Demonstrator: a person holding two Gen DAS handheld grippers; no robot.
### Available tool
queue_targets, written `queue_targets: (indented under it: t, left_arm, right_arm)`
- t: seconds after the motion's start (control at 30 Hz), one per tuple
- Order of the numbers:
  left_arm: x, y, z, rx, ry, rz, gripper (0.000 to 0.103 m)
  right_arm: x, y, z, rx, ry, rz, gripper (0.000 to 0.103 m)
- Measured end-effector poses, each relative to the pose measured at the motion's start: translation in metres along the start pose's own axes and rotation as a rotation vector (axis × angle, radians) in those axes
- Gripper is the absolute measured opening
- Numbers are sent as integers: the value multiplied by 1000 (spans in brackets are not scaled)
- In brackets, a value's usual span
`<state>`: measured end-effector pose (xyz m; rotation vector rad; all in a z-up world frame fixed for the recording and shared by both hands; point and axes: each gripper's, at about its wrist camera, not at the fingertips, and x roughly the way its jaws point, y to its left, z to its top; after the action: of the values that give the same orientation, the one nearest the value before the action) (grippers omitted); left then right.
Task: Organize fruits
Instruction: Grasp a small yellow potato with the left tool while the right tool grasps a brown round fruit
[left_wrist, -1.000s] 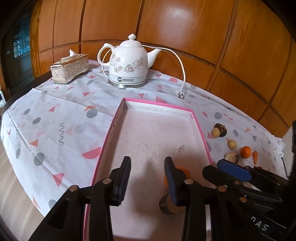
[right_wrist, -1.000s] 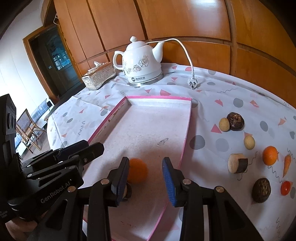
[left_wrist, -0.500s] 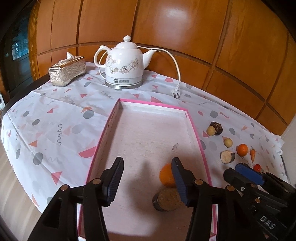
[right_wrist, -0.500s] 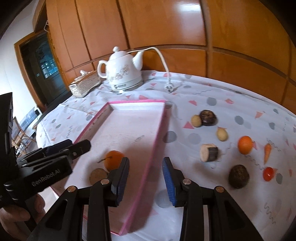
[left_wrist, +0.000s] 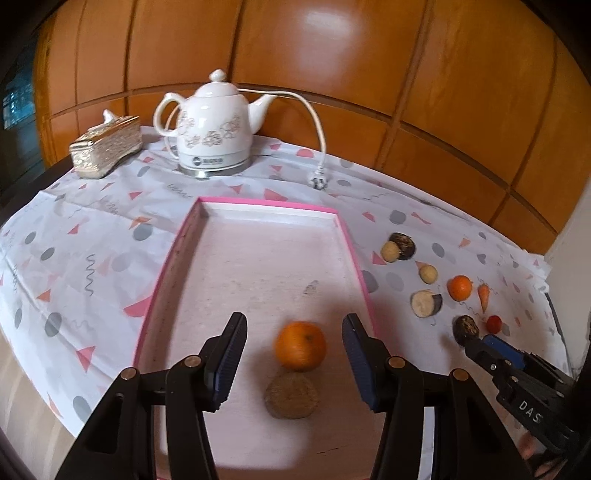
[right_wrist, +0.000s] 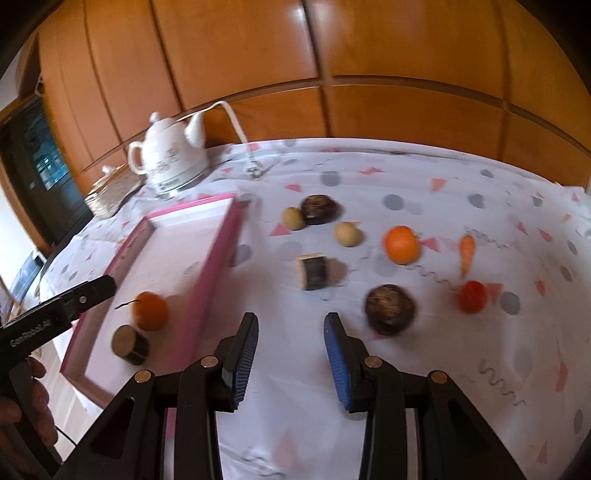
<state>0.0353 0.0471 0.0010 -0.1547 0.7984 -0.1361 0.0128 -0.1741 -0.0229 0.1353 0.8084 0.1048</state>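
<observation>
Left gripper (left_wrist: 293, 356), jaws just widened and empty, frames a round orange tangerine (left_wrist: 300, 345) inside the pink-rimmed white tray (left_wrist: 354, 254), lower centre; right gripper (right_wrist: 291, 354), jaws apart, hangs over the patterned counter (right_wrist: 424, 369) beside a dark brown round fruit (right_wrist: 389, 308).

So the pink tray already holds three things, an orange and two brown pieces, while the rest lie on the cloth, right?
Not quite: the left wrist view shows only two things in the pink tray, the orange and one brown piece. The rest do lie on the cloth.

Pink-rimmed tray (left_wrist: 354, 251) — orange fruit (left_wrist: 300, 345) inside; white cloth (left_wrist: 92, 236) with grey dots, pink triangles — white floral kettle (left_wrist: 214, 136)
</observation>
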Motion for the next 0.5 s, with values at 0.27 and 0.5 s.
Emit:
queue_targets:
  t: [0.27,0.5]
  left_arm:
    - [5,-42,7,113,11,-87,54]
    - [21,-78,10,180,49,-147,54]
  right_arm:
    - [-7,-36,-7,74,-4,-63,37]
    - [-16,-63,-10,125,-20,-112,37]
